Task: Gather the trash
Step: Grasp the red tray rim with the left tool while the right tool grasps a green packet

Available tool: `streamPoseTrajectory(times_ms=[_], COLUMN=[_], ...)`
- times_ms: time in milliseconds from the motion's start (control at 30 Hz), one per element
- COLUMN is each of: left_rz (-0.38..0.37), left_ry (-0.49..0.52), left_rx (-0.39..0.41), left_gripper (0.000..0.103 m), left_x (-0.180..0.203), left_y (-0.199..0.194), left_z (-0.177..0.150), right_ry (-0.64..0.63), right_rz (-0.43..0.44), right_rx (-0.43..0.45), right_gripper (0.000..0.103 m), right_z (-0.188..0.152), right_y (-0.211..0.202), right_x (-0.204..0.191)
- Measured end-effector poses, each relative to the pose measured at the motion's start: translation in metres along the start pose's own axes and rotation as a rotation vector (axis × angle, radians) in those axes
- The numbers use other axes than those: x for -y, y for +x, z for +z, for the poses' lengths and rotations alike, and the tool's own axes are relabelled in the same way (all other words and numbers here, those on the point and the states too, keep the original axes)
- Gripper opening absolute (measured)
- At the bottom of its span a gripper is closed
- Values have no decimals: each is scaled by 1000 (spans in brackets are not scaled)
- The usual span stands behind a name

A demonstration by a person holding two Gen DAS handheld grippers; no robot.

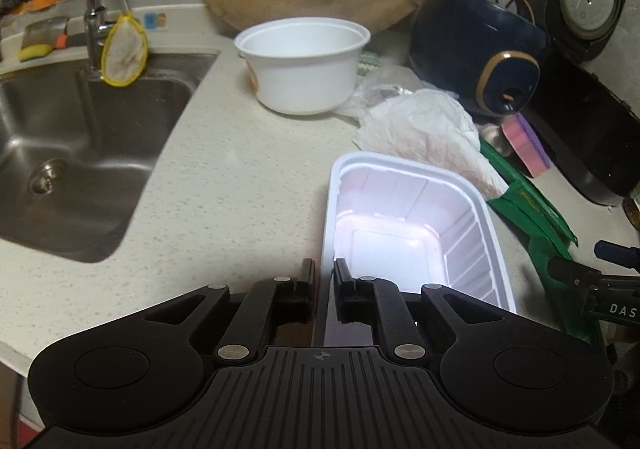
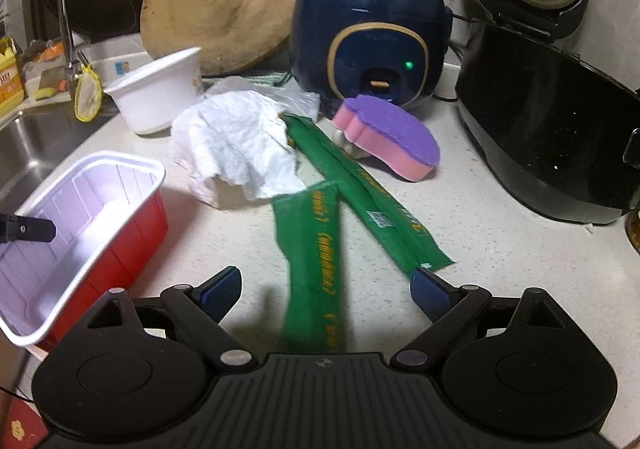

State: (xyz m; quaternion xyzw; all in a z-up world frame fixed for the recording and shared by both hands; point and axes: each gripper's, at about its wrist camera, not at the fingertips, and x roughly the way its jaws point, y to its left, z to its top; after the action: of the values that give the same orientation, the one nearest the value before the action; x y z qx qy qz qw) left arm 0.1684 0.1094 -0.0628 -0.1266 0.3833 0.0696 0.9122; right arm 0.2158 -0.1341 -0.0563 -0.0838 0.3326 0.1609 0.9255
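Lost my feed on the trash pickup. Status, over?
Left gripper shut on tray rim. Right gripper open over green wrapper, not gripping. Tissue and bowl uncollected. Nothing in the way.

Two green wrappers (image 2: 316,261), two rice cookers (image 2: 368,37).

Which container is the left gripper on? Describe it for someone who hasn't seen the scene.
Start at the steel sink; on the speckled counter beside it, nearest the camera, sits the rectangular tub, the left gripper clamping its rim. Unlike the round white bowl behind, it is ribbed, red outside and white inside.
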Motion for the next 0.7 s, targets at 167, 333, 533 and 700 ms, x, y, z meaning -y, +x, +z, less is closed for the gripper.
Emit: streamPoseTrajectory(times_ms=[167, 333, 533, 700], left_rz=[9, 15, -3, 21], left_ry=[40, 57, 82, 94], left_rx=[-29, -41, -47, -52], left_gripper=[15, 17, 17, 16], left_x=[7, 14, 21, 25], left_y=[16, 24, 26, 26], left_z=[8, 9, 9, 6], right_ry=[1, 28, 65, 66], right_rz=[-7, -24, -5, 26], right_rx=[3, -19, -49, -88], right_gripper=[91, 81, 61, 26], right_z=[0, -1, 7, 3], right_y=[0, 5, 27, 37], right_x=[-9, -1, 9, 6])
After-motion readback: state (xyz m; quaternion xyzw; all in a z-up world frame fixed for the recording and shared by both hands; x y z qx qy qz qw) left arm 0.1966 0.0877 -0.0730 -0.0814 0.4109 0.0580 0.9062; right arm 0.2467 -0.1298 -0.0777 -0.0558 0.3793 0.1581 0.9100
